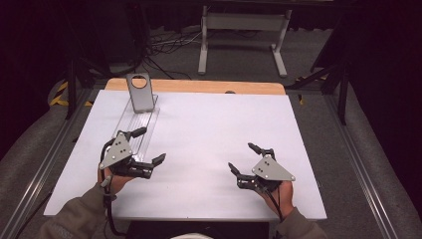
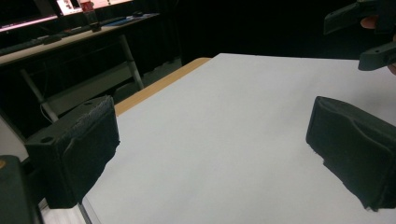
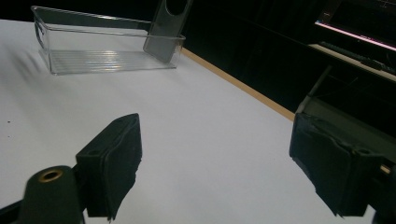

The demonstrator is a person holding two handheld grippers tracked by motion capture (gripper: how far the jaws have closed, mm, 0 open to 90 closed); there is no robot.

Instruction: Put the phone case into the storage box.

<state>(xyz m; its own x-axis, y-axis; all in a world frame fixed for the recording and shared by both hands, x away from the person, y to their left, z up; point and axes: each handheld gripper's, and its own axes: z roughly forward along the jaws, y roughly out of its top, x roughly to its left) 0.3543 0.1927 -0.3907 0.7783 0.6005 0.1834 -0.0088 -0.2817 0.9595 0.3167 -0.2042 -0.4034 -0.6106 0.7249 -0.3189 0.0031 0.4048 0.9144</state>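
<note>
My left gripper (image 1: 151, 145) is held open at the table's left, over the near end of a long clear plastic tray (image 1: 143, 121). Nothing lies between its jaws (image 2: 210, 154), just bare white tabletop. A grey plate with a round hole (image 1: 139, 92) leans upright in the tray's far end. At the right, my right gripper (image 1: 241, 157) also stands open and holds nothing. In the right gripper view its jaws (image 3: 215, 163) frame white table, with the clear tray (image 3: 107, 49) and grey plate (image 3: 167, 28) beyond. The right gripper (image 2: 369, 32) shows at the top right of the left gripper view.
The white tabletop (image 1: 209, 129) has a wooden strip (image 1: 199, 86) along its far edge. Behind the table stand a white metal frame (image 1: 244, 35) and floor cables (image 1: 164, 47). Metal rails (image 1: 358, 159) run along both sides of the table.
</note>
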